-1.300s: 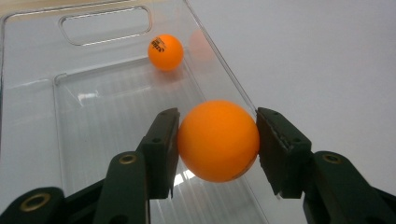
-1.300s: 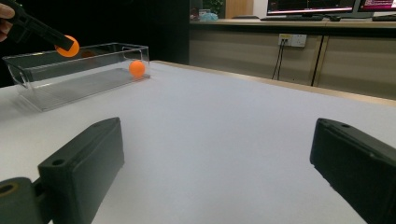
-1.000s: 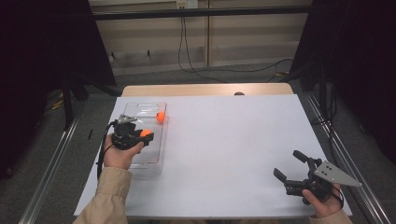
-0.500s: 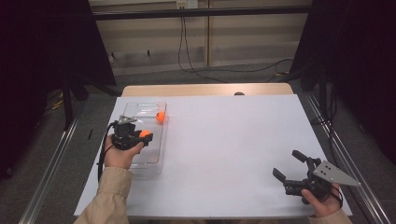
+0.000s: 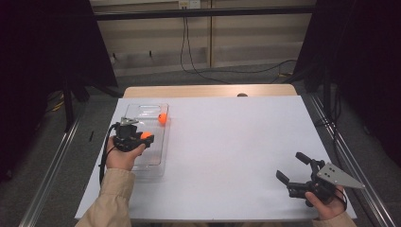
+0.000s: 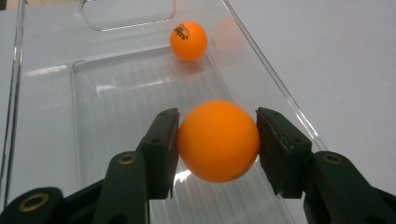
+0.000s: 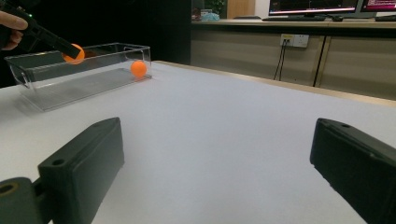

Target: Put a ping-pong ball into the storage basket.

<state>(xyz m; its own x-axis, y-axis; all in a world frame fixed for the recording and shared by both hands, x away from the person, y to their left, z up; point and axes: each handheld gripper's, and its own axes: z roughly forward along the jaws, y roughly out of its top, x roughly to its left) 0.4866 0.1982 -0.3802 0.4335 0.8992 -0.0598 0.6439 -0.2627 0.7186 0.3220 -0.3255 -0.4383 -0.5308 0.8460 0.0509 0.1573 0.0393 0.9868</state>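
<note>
My left gripper (image 6: 217,140) is shut on an orange ball (image 6: 218,140), holding it over the clear plastic bin (image 5: 156,156) at the table's left side. In the high view the held orange ball (image 5: 146,135) shows at the left gripper (image 5: 142,137). A second orange ball (image 5: 162,118) lies inside the bin near its far end, also seen as the second ball (image 6: 188,40) and the second ball (image 7: 138,68). My right gripper (image 5: 292,166) rests near the table's front right corner, its jaws wide apart with nothing between them, as the right gripper (image 7: 215,172) view confirms.
The white table top (image 5: 227,137) stretches between the two hands. A wooden strip (image 5: 208,91) runs along its far edge. Metal rails (image 5: 56,161) flank the table on both sides, and cables (image 5: 189,47) hang at the back wall.
</note>
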